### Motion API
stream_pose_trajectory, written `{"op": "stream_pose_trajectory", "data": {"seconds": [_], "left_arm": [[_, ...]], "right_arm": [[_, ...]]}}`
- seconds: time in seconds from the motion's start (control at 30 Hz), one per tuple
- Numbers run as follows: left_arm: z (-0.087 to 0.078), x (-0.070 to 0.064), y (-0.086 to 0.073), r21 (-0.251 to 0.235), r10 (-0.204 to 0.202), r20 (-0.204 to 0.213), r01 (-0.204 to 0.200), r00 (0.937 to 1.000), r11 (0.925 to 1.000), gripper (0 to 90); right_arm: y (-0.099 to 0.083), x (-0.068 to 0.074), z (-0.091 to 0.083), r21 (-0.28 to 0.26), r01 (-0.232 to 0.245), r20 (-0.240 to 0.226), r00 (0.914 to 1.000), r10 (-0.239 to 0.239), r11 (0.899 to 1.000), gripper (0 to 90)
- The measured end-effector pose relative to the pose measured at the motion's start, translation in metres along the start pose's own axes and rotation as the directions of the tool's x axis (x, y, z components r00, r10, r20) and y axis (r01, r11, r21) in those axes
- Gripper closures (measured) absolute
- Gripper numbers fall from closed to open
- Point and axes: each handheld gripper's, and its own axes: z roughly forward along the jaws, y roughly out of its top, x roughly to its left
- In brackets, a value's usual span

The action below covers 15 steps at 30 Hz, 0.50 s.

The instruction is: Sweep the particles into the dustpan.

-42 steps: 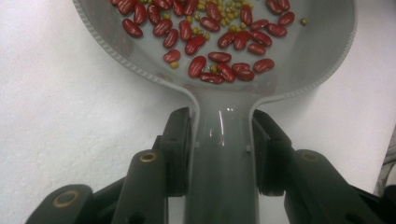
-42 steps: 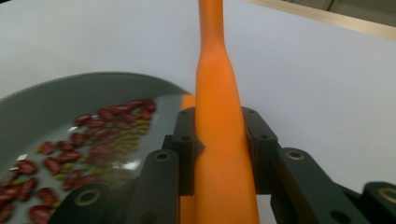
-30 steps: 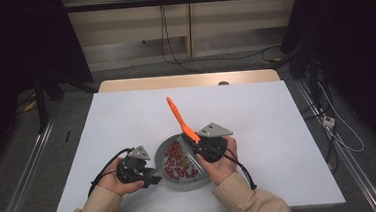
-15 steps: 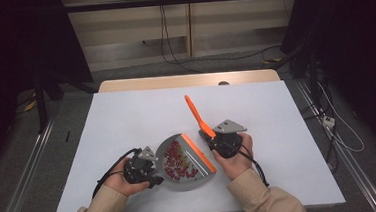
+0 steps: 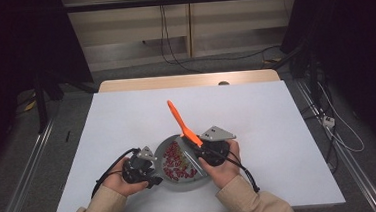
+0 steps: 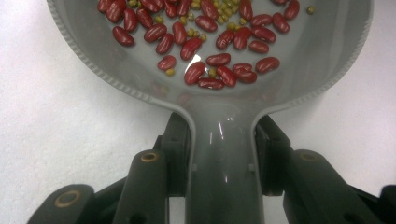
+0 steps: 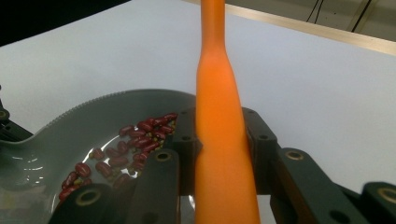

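Where the person's sleeves come in over the near edge of the white bench, the left gripper sits low at the near left, its jaws closed on the flat grey handle of a shallow grey pan; the left gripper view shows a jaw pressed against each side of that handle. The pan rests on the bench between the two hands, near the front edge, and holds a loose scatter of red kidney beans mixed with small yellowish beans. Just right of the pan, the right gripper is clamped on the orange handle of a spatula. The handle rises between the jaws and slants away toward the far left above the bench, while its greyish blade reaches down into the right part of the pan among the beans. Beyond the far edge of the bench, cables hang down a pale wall.
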Motion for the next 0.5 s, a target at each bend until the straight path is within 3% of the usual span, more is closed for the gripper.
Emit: {"op": "stream_pose_trajectory", "data": {"seconds": [0.13, 0.2, 0.3, 0.37, 0.43, 0.5], "left_arm": [[0.001, -0.001, -0.004, -0.041, -0.001, -0.011, 0.001, 0.9999, 0.9992, 63.3], [0.002, -0.004, -0.005, -0.073, -0.016, -0.024, 0.015, 0.9996, 0.9972, 63.4], [-0.001, -0.004, -0.006, -0.092, 0.000, -0.041, -0.004, 0.9991, 0.9958, 63.4], [-0.002, -0.004, -0.008, -0.110, -0.017, -0.073, 0.009, 0.9972, 0.9939, 63.3], [-0.003, -0.001, -0.011, -0.127, -0.021, -0.082, 0.010, 0.9964, 0.9919, 63.4], [-0.004, 0.000, -0.013, -0.149, -0.049, -0.098, 0.034, 0.9940, 0.9882, 63.4]], "right_arm": [[0.002, -0.011, -0.003, -0.017, -0.045, -0.016, 0.9989, 0.045, 0.999, 71.1], [0.002, -0.015, -0.005, -0.012, -0.043, -0.006, 0.9991, 0.042, 0.999, 71.1], [0.003, -0.019, -0.008, -0.022, -0.047, -0.001, 0.9989, 0.047, 0.999, 71.1], [0.004, -0.023, -0.010, -0.032, -0.058, 0.004, 0.9983, 0.058, 0.998, 71.1], [0.005, -0.028, -0.013, -0.039, -0.064, 0.009, 0.9979, 0.064, 0.997, 71.1], [0.004, -0.034, -0.016, -0.041, -0.069, 0.016, 0.9975, 0.069, 0.997, 71.1]]}}
